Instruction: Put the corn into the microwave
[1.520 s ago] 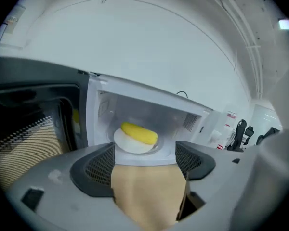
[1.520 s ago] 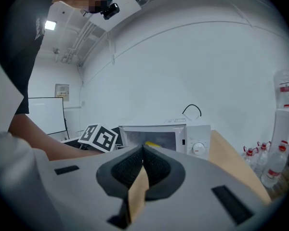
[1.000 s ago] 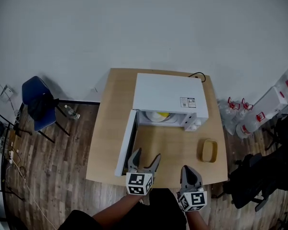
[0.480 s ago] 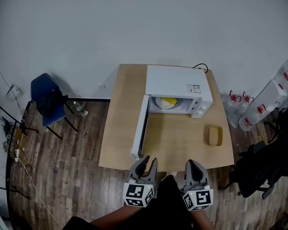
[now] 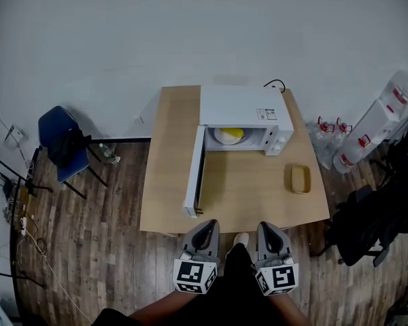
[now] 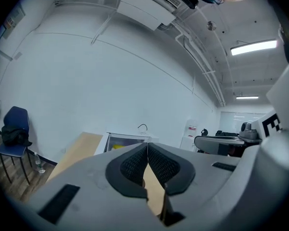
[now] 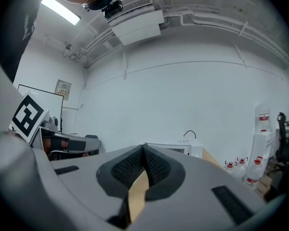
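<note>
The white microwave (image 5: 241,114) stands at the far side of the wooden table (image 5: 166,182), its door (image 5: 196,172) swung wide toward me. Inside it the yellow corn (image 5: 232,133) lies on a white plate (image 5: 223,138); the corn (image 6: 116,147) shows faintly in the left gripper view too. My left gripper (image 5: 205,231) hangs off the table's near edge, over the floor, jaws shut with nothing between them. My right gripper (image 5: 269,233) sits beside it, also shut and holding nothing.
A small wooden tray (image 5: 300,178) rests on the table's right side. A blue chair (image 5: 61,141) with a dark garment stands to the left, water jugs (image 5: 367,131) and a black office chair (image 5: 374,223) to the right. A cable (image 5: 275,83) runs behind the microwave.
Both grippers drew back from above the table's front to past its near edge. The left jaws went from wide open to shut. The view pulled away from the table.
</note>
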